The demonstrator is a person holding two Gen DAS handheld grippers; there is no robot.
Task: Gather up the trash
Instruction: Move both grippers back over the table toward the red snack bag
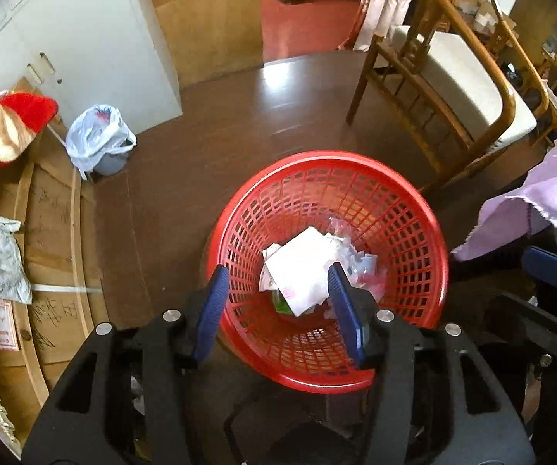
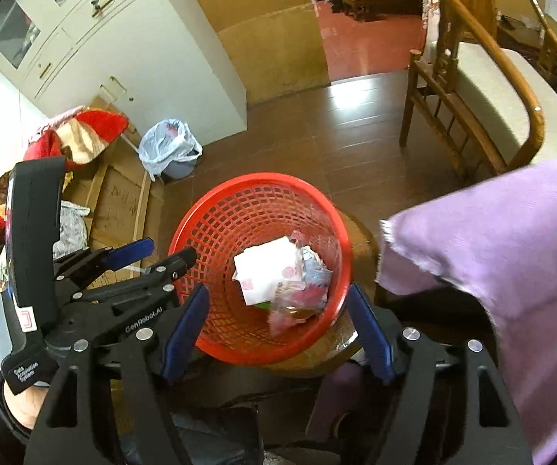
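A red mesh basket (image 1: pixel 394 209) (image 2: pixel 220 232) holds crumpled trash: a white paper wrapper (image 1: pixel 301 267) (image 2: pixel 266 267) on top of clear and pink plastic scraps (image 2: pixel 309 279). My left gripper (image 1: pixel 278 302) hangs over the basket's near rim, pointing steeply down. Its blue jaws stand open with nothing between them. In the right wrist view the left gripper (image 2: pixel 166 252) reaches in at the basket's left edge. My right gripper (image 2: pixel 278 310) hovers above the near rim, open wide and empty. One of its blue fingers (image 1: pixel 553 273) shows at the right of the left wrist view.
A purple cloth (image 1: pixel 542 201) (image 2: pixel 491 252) hangs close on the right. Behind it stands a wooden chair (image 1: pixel 452 69) (image 2: pixel 491 89). A small bin lined with a white bag (image 1: pixel 100 139) (image 2: pixel 169 147), flat cardboard (image 1: pixel 53 232) and a white cabinet (image 1: pixel 84 38) are on the left.
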